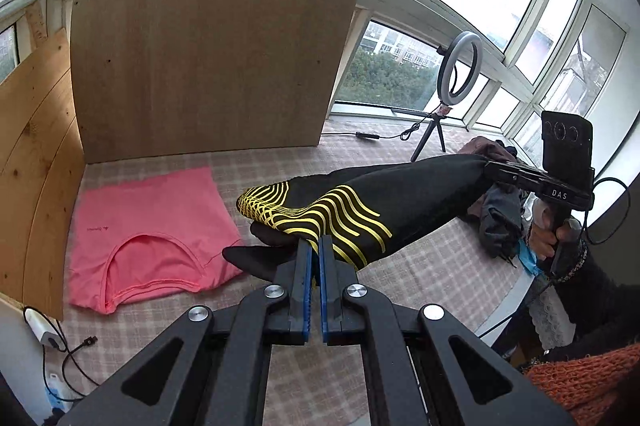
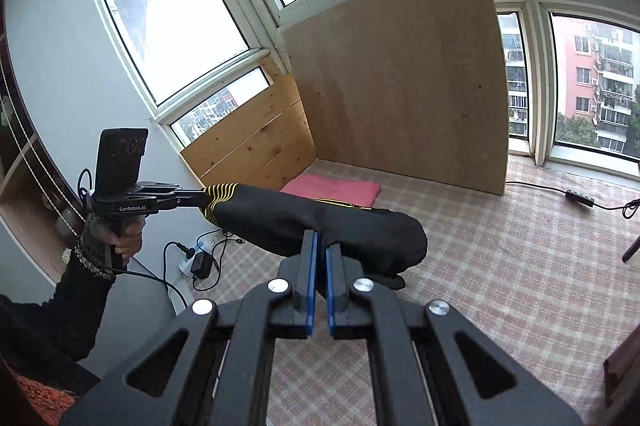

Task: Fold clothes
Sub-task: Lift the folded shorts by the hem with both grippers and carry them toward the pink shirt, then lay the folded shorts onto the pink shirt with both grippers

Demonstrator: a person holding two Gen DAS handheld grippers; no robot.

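Note:
A black garment with yellow wavy stripes (image 1: 360,202) hangs stretched in the air between both grippers, above the checked cloth surface (image 1: 420,278). My left gripper (image 1: 315,246) is shut on its striped end. In the right wrist view my right gripper (image 2: 321,246) is shut on the plain black end of the same garment (image 2: 312,222). Each view shows the other gripper clamping the far end: the right one (image 1: 486,162) and the left one (image 2: 204,200). A pink shirt (image 1: 148,230) lies folded flat at the back left, also seen as the pink shirt (image 2: 332,188).
Wooden boards (image 1: 200,54) stand at the back and left. A ring light on a tripod (image 1: 452,82) stands by the windows. A heap of dark clothes (image 1: 500,218) lies at the right. Chargers and cables (image 1: 48,338) sit off the left edge. A person's sleeved hands (image 2: 100,250) hold the grips.

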